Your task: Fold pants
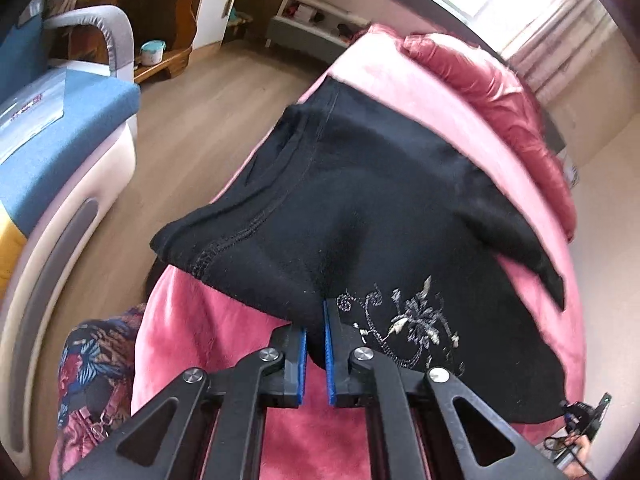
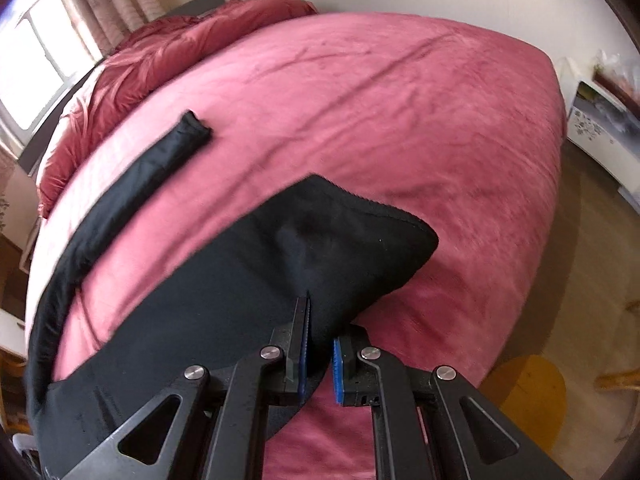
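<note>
The black pants (image 1: 360,184) lie across the pink blanket (image 2: 400,120) on the bed, reaching its edge beside the wooden floor (image 1: 192,128). The left claw (image 1: 316,332) is clamped on a fold of cloth next to the silver floral embroidery (image 1: 408,320). The right claw (image 2: 320,332) pinches a raised corner of the pants, while one leg (image 2: 160,160) trails toward the rumpled red quilt (image 2: 160,48).
</note>
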`<action>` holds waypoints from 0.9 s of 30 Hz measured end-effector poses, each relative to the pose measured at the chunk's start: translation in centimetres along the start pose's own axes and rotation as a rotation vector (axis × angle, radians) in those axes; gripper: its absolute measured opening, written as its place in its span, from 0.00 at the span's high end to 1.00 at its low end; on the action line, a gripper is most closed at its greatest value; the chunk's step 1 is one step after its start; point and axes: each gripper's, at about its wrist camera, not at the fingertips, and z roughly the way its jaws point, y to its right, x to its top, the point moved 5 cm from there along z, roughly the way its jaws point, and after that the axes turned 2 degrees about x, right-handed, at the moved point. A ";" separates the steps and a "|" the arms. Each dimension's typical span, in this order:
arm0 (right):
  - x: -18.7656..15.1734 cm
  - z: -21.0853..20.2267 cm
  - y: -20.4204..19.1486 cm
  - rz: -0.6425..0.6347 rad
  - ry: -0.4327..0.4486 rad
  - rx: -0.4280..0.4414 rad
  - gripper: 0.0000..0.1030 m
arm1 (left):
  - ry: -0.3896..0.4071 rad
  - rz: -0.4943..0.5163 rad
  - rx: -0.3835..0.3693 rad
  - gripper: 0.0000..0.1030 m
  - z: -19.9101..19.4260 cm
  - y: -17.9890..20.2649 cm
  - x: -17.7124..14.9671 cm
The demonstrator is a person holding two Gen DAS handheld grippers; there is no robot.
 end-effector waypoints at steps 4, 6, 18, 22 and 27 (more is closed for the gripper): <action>-0.4 0.4 0.2 0.007 -0.018 -0.011 0.89 | -0.048 0.021 0.067 0.85 1.0 0.0 -0.2; -0.2 0.1 0.3 0.015 -0.020 -0.029 0.73 | -0.059 0.029 0.094 0.78 0.8 -0.4 -0.1; -1.1 -4.6 -10.4 -0.259 0.051 0.070 0.50 | 0.081 0.070 0.136 0.74 -3.3 -1.7 3.1; -5.6 -3.6 -19.8 -0.434 -0.064 0.264 0.50 | 0.078 0.106 0.109 0.74 -2.0 0.2 4.6; -12.7 -2.9 -29.1 -0.635 -0.202 0.437 0.50 | 0.028 0.198 0.091 0.74 1.0 3.0 4.2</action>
